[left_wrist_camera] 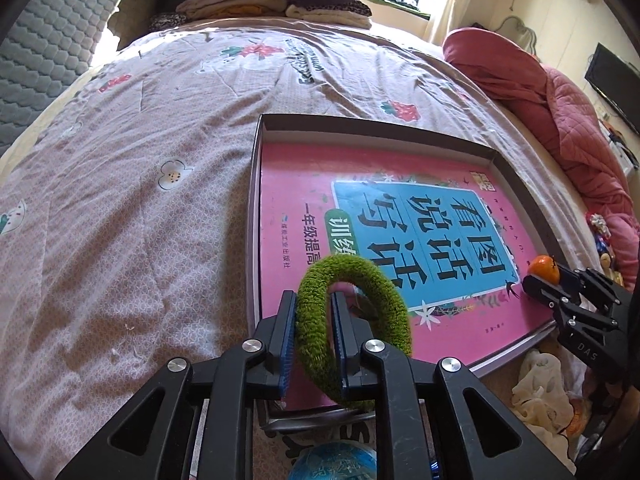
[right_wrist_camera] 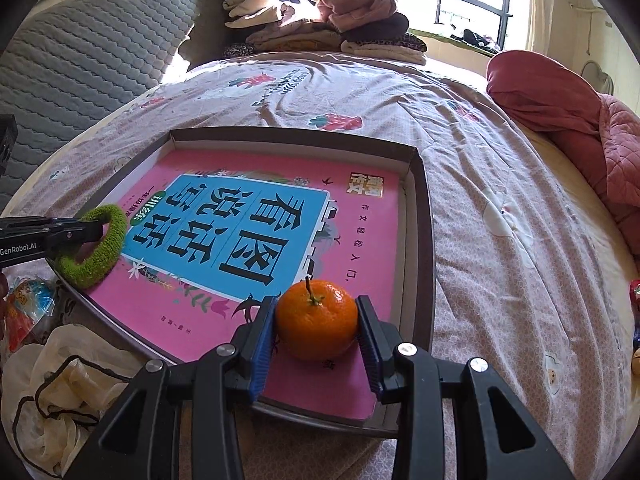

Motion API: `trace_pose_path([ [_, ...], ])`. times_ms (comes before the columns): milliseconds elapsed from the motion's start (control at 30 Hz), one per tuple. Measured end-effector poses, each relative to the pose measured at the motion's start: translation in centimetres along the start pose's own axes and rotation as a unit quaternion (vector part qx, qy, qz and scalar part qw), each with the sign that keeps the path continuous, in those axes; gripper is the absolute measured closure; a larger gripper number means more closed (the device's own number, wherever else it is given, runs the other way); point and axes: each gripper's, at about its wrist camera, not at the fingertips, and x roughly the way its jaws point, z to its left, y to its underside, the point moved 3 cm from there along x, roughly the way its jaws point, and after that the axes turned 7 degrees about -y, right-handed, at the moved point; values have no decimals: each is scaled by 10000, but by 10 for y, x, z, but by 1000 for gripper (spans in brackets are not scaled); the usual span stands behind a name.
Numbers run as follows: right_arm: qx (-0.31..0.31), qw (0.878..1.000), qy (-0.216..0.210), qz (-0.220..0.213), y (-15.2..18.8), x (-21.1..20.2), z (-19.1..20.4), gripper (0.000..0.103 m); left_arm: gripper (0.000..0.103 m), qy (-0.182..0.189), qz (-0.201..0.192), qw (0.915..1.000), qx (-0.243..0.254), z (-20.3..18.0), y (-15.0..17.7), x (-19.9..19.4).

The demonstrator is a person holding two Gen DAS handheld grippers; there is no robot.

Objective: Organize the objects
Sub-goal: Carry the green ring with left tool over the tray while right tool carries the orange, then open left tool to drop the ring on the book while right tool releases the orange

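A fuzzy green ring stands on edge between the pads of my left gripper, which is shut on its band. The ring hangs over the near left corner of a pink and blue book lying in a shallow dark box on the bed. In the right wrist view the green ring and left gripper sit at the left of the box. My right gripper is shut on an orange tangerine with a stem, low over the book near its front right corner.
The bed's flowered sheet spreads left of and beyond the box. Folded clothes are piled at the far end, with a red quilt at the right. A crumpled plastic bag and a blue ball lie at the near edge.
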Motion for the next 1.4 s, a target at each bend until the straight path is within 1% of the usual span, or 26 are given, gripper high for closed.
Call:
trace_pose_path([
  [67,-9,10000,32,2,0,0,0,64,80,76,2,10000,-31,1,-1,-2],
  [200,14,10000,80,-46,-2,-4,-3,62,79,90,-54,9999,-63,2,-3,-6],
  [267,83,9999,50,-98,-3,-7,-5,57,73,40,-100,9999,-60,2,-3,-9],
  [300,111,9999,43,-109,-4,-7,-6,56,65,-10,-117,9999,-62,2,-3,-10],
  [367,169,9998,33,-95,-4,-8,-9,53,64,51,-112,9999,-103,3,-3,-13],
  [433,222,9997,-16,-108,-4,-9,-10,53,64,-2,-137,9998,-106,3,-3,-15],
  [533,208,9997,26,-130,-4,-11,-9,53,63,-2,-175,9998,-122,3,-2,-19],
  [700,250,9991,-35,-334,-6,-23,-8,53,63,61,-319,9994,-106,0,-4,-33],
  [767,235,9989,-18,-412,-8,-29,-8,52,61,88,-380,9992,-115,0,-4,-39],
  [800,230,9988,-8,-441,-8,-31,-7,52,58,92,-419,9990,-108,-1,-5,-43],
  [833,228,9986,-15,-482,-10,-35,-6,52,53,84,-466,9988,-106,-2,-5,-48],
  [933,231,9975,-106,-660,-14,-49,-2,52,46,120,-651,9978,-88,-4,-8,-64],
  [1067,123,9951,-218,-961,-20,-73,9,48,43,72,-930,9956,-112,-4,-8,-91],
  [1233,-160,9910,-252,-1304,-24,-102,27,46,40,4,-1283,9917,-128,-1,-7,-126],
  [1400,-383,9878,-252,-1488,-21,-121,44,45,39,56,-1464,9891,-180,0,-1,-151],
])
